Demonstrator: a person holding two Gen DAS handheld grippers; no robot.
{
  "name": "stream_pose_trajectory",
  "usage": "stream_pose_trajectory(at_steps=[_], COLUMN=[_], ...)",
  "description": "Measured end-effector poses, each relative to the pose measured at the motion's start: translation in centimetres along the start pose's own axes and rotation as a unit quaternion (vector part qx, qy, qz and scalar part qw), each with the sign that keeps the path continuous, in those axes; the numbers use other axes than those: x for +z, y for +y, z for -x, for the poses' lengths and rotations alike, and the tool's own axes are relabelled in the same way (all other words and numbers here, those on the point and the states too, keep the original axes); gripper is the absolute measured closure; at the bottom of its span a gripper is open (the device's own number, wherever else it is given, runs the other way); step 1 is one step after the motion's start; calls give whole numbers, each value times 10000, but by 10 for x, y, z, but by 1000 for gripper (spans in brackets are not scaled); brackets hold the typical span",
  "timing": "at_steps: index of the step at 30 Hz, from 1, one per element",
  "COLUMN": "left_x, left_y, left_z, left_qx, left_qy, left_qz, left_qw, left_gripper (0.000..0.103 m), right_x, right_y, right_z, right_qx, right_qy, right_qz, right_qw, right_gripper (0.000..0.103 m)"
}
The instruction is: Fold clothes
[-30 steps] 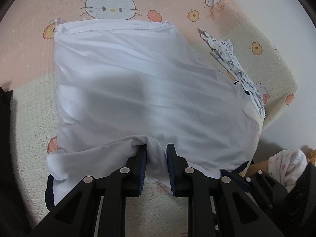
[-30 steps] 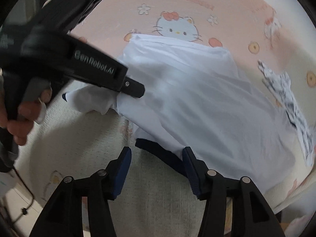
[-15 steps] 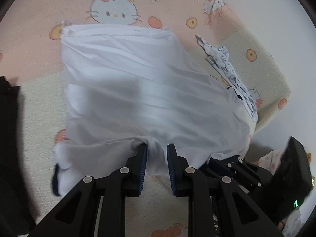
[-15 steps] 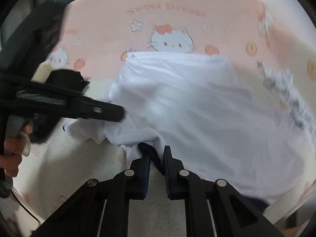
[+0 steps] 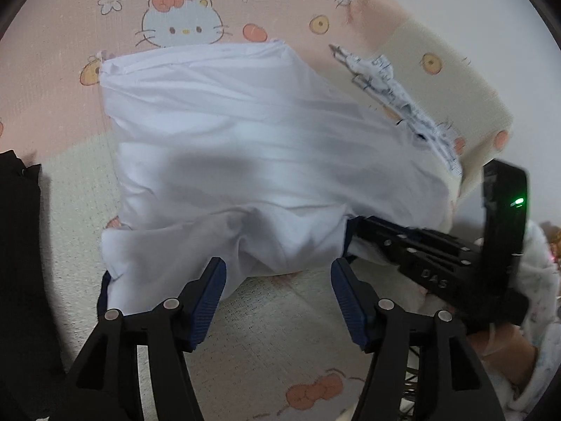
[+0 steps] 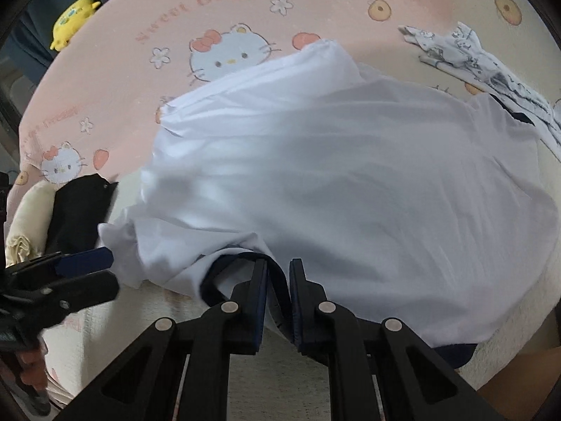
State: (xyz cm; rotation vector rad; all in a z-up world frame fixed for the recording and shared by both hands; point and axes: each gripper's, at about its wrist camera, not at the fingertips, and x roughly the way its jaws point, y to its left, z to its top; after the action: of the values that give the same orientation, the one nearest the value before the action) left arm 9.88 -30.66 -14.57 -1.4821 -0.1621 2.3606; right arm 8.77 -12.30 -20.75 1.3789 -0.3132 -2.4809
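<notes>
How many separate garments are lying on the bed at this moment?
3. The white shirt lies spread in the middle, its near edge between the right gripper fingers. A black garment lies to its left, and a patterned garment at the far right. More may lie out of view.

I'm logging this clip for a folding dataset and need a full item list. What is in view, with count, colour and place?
white shirt: one, white with dark navy trim, spread across the middle of the blanket
blanket: one, pink and cream with cartoon cat prints, under everything
patterned garment: one, white with grey print, far right of the shirt
black garment: one, black, left of the shirt
yellow plush toy: one, yellow, beyond the blanket's far left edge
left hand-held gripper: one, black with blue pads, jaws opening at the shirt's near left hem, cloth between them but not pressed
right hand-held gripper: one, black with blue pads, shut on the shirt's navy-trimmed edge
person's hand: one, holding the right hand-held gripper, pale printed sleeve
</notes>
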Motion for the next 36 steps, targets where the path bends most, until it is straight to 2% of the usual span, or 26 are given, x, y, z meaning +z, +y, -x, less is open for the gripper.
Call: stream_pose_trajectory(at_steps=[3, 6, 8, 10, 11, 12, 14, 17, 21, 24, 28, 33, 34, 36], left_x=[-1, -3, -3, -2, -2, -1, 0, 4, 8, 12, 14, -1, -6, -20], left_y=[-3, -5, -3, 0, 2, 3, 4, 4, 6, 13, 24, 34, 35, 40], left_z=[-16, -25, -27, -26, -25, -25, -25, -25, -26, -24, -22, 1, 9, 21], left_qx=[164, 614, 683, 566, 532, 516, 495, 442, 381, 250, 72, -54, -60, -120], left_qy=[130, 59, -8, -80, -134, -154, -172, -249, -314, -348, -331, -530, -619, -765], left_qz=[-10, -205, -182, -113, -80, -54, -9, 50, 98, 220, 472, 841, 896, 1077], left_qw=[9998, 9979, 9975, 9983, 9985, 9985, 9986, 9987, 9987, 9988, 9983, 9950, 9940, 9912], left_gripper=[43, 47, 64, 75, 76, 76, 76, 76, 76, 76, 76, 75, 73, 58], right_x=[-3, -4, -4, -4, -5, -7, -9, -10, -10, -8, -7, -6, -5, -5], right_y=[1, 2, 3, 3, 2, 1, 1, 7, 20, 31, 34, 37, 38, 41], right_z=[-2, 1, 6, 13, 18, 23, 33, 38, 25, 14, -5, -15, -17, -20], right_qx=[-65, -111, -146, -117, -43, 48, 324, 712, 862, 847, 854, 705, 689, 678], right_qy=[67, 69, 49, 0, -19, -47, -146, -186, 61, 151, 346, 311, 282, 318], right_qz=[50, 80, 94, 89, 50, 5, -106, -106, 83, 247, 152, 172, 181, 205], right_qw=[9999, 9999, 9998, 9999, 10000, 10000, 9993, 9972, 9962, 9960, 9956, 9969, 9971, 9970], right_gripper=[92, 92, 91, 91, 86, 80, 76, 76, 76, 76, 76, 76, 76, 76])
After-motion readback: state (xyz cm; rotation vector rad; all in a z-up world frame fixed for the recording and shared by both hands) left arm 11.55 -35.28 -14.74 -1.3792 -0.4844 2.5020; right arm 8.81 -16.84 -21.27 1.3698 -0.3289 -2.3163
